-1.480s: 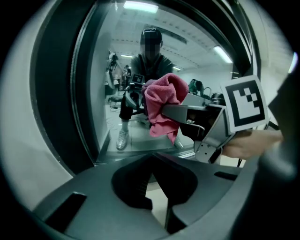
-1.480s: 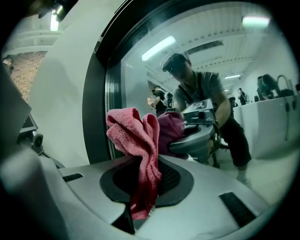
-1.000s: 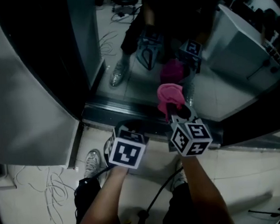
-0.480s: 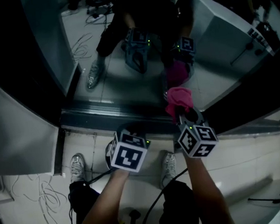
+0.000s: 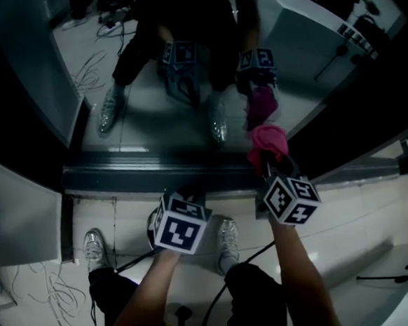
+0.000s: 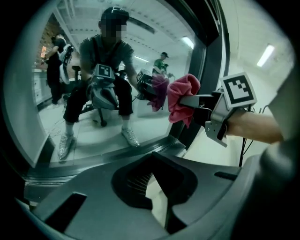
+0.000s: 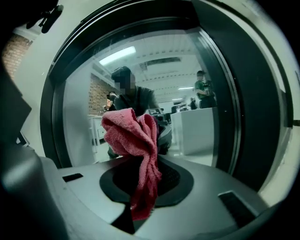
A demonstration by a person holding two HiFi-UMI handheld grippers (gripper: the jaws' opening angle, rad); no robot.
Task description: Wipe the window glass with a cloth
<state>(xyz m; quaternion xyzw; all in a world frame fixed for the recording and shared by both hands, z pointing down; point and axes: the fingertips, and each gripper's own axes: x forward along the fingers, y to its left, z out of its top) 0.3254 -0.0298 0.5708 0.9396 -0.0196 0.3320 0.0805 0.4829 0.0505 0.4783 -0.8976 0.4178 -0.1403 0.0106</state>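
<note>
In the head view, my left tool (image 5: 187, 197) sits low in front of the window glass (image 5: 151, 121), close to the dark bottom frame (image 5: 148, 171). My right tool (image 5: 271, 162) is up beside it, and the pink cloth (image 5: 267, 141) at its tip meets its own reflection on the pane. My shoes (image 5: 228, 240) stand on the pale floor (image 5: 357, 231) below.

In the left gripper view, my left tool (image 6: 152, 180) has its jaws drawn together with nothing between them; only a thin sliver of light floor shows behind the tips. It points at the lower part of the glass (image 6: 117, 126). Off to the right, my right tool (image 6: 188, 101) holds the cloth (image 6: 180, 93) with its bunched end against the pane, near the dark upright of the frame (image 6: 206, 61).

In the right gripper view, my right tool (image 7: 143, 199) is clamped on the cloth (image 7: 133, 136). One tail hangs down through the jaws and the bulk stands bunched above them, in front of the glass (image 7: 187, 122).
</note>
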